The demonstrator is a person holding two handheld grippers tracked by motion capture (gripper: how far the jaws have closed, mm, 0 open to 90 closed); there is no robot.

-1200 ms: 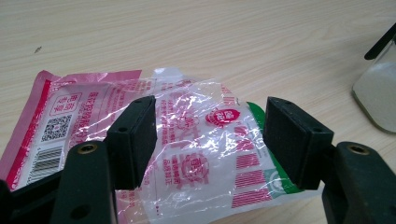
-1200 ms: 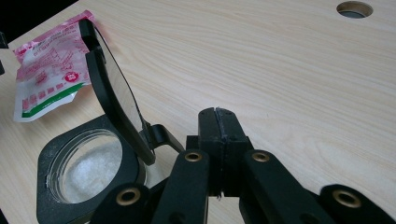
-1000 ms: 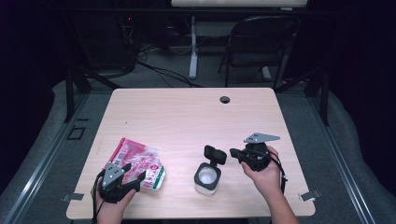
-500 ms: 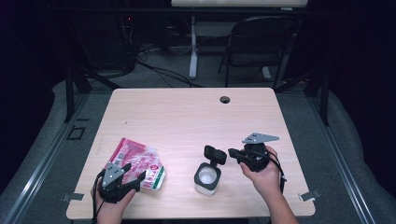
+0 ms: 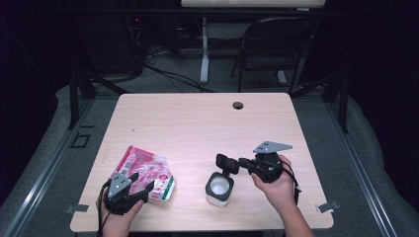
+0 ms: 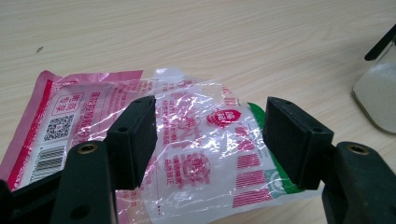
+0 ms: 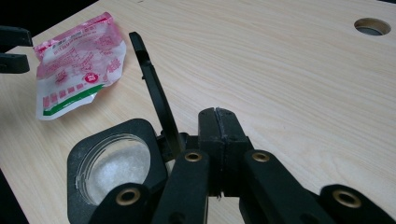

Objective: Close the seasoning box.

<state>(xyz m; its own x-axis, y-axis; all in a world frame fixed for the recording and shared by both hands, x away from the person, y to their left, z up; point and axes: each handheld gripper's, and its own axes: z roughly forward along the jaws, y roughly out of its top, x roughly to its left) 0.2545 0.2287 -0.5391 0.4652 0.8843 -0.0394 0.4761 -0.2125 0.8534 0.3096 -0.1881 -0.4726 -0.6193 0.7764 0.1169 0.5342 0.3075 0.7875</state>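
A pink and clear plastic packet [image 5: 146, 170] [image 6: 187, 140] [image 7: 74, 60] lies flat near the table's front left. My left gripper [image 5: 140, 181] [image 6: 210, 140] stands open just over its near end, one jaw on each side, and the pads do not press it. A small glass jar [image 5: 218, 188] [image 7: 114, 168] with a black collar holds white powder. Its black flip lid [image 5: 227, 162] [image 7: 154, 88] stands up, open. My right gripper [image 5: 243, 161] [image 7: 218, 119] is shut with its jaws pressed together right beside the lid's hinge, and I see nothing between them.
The wooden table [image 5: 197, 123] has a round cable hole [image 5: 238, 105] at its far edge. A chair [image 5: 276, 44] and cables stand on the floor beyond. The jar's edge [image 6: 378, 93] sits to the right in the left gripper view.
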